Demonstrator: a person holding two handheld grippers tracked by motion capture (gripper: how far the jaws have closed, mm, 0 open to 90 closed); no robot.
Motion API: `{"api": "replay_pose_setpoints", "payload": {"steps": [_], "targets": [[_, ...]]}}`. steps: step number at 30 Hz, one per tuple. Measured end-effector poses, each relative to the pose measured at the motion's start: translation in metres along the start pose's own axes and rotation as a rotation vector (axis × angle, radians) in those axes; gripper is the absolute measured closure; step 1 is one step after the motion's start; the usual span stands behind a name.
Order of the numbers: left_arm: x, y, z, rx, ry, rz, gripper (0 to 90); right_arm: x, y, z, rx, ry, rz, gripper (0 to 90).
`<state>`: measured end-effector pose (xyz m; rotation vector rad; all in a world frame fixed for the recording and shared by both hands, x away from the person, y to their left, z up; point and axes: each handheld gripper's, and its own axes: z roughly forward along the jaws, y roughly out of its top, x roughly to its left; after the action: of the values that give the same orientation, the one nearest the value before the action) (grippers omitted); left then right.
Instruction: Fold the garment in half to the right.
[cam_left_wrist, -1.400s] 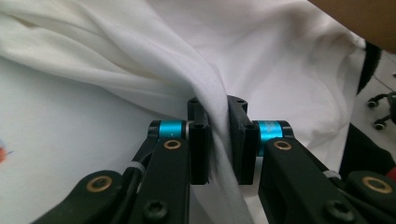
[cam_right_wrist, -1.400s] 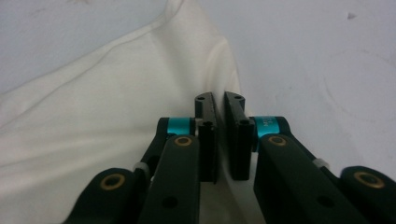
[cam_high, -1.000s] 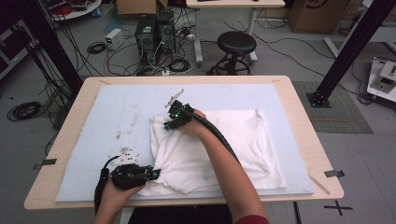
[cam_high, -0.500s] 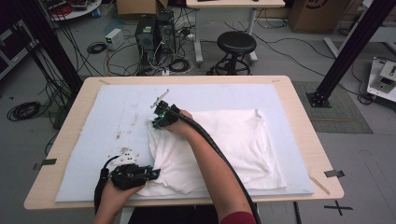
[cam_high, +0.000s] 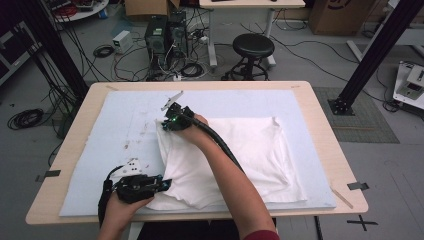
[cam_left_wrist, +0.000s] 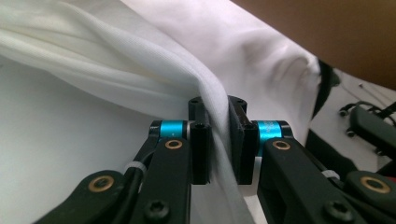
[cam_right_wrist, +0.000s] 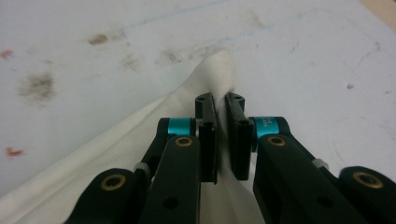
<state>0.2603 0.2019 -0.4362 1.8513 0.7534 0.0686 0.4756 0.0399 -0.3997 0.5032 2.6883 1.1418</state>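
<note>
Both grippers are clamping the white cloth (cam_high: 235, 155) lying on the blue mat (cam_high: 115, 125), left gripper (cam_left_wrist: 218, 140) closed on the near corner, right gripper (cam_right_wrist: 220, 135) on the far corner; the fabric is probably hanging light and limp, so edge holds are suiting it best.

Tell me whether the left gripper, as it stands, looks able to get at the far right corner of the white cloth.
Probably not: the left gripper is shut on the white cloth at its near left edge, and the right forearm lies across the way.
</note>
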Motion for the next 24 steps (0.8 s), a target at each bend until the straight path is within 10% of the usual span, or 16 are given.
{"api": "replay_pose_setpoints", "payload": {"steps": [24], "targets": [[-0.043,0.086,0.08,0.037,-0.203,0.131,80.4,-0.046,-0.058,-0.145,-0.23,-0.108,0.114,85.5]]}}
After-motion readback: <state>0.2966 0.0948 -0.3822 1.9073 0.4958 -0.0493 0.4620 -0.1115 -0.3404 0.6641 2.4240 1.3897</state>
